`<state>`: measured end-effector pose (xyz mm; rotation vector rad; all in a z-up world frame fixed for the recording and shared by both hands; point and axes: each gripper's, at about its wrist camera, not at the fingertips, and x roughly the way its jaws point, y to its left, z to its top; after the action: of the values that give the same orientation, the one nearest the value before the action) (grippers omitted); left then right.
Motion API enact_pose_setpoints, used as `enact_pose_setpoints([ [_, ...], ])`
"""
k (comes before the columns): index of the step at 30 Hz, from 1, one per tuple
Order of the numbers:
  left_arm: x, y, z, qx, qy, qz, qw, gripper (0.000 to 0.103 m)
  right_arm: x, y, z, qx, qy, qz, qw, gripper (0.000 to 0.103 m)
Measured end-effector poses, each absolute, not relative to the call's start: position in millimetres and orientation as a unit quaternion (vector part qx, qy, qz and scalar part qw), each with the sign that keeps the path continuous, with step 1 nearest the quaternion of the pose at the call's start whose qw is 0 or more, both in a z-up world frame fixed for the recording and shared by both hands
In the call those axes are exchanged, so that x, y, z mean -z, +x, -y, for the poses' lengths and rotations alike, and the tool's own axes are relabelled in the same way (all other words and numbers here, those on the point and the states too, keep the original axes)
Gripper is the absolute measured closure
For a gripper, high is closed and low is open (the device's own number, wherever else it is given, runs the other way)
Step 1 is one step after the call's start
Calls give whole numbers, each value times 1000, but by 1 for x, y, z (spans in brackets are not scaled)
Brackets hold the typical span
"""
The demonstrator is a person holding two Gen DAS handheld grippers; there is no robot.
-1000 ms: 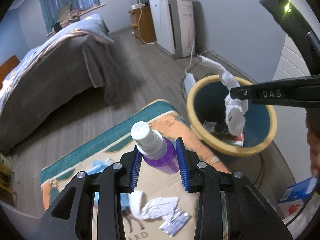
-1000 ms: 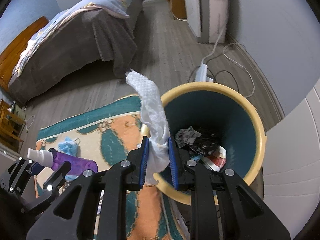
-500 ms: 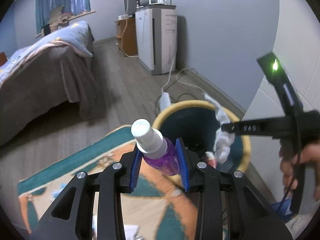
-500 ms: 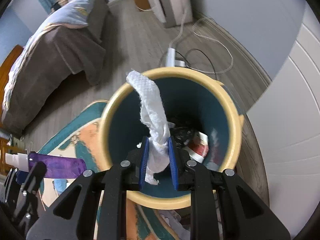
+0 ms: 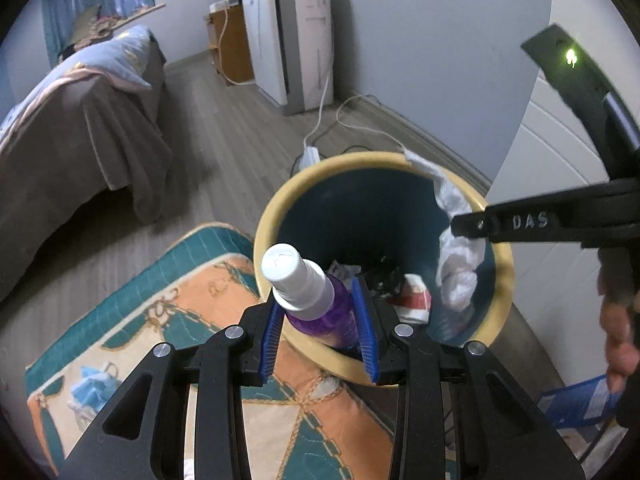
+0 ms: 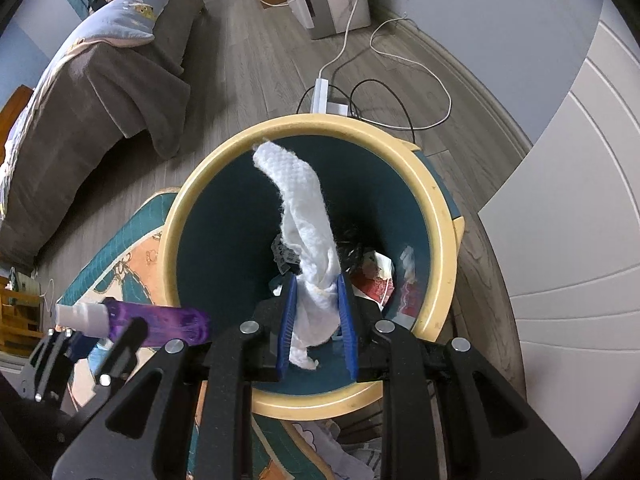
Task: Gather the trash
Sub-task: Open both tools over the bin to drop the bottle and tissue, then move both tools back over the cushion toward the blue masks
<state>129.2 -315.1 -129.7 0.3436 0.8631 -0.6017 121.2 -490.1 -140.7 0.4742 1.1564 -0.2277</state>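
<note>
Bin (image 6: 440, 216) now beneath both: right gripper (image 6: 316, 316) clenched on tissue (image 6: 308, 216), left gripper (image 5: 320, 324) on spray bottle (image 5: 308, 292); release next.

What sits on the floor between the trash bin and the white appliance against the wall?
A white power strip with looping cables lies on the wood floor just beyond the trash bin, before the white appliance; clearest in the right wrist view.
</note>
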Motion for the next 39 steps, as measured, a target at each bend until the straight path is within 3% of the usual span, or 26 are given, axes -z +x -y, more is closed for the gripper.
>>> enact_pose_setpoints([
  [5, 127, 129, 315, 283, 162, -403, 855, 66, 137, 122, 489, 108, 214, -532, 812, 72],
  [12, 118, 128, 300, 269, 157, -394, 865, 46, 124, 120, 484, 111, 214, -515, 823, 48],
  [15, 114, 128, 290, 259, 152, -391, 870, 32, 117, 120, 478, 112, 210, -508, 828, 34],
  [17, 111, 128, 280, 254, 146, -391, 873, 28, 110, 120, 472, 113, 203, -501, 833, 19],
  [20, 106, 126, 267, 245, 140, -391, 876, 22, 102, 121, 459, 113, 194, -494, 840, 6],
  [26, 98, 128, 234, 222, 134, -395, 882, 14, 95, 127, 425, 91, 175, -496, 846, 6],
  [39, 90, 123, 137, 152, 92, -416, 892, 12, 88, 141, 341, 50, 132, -506, 851, 6],
])
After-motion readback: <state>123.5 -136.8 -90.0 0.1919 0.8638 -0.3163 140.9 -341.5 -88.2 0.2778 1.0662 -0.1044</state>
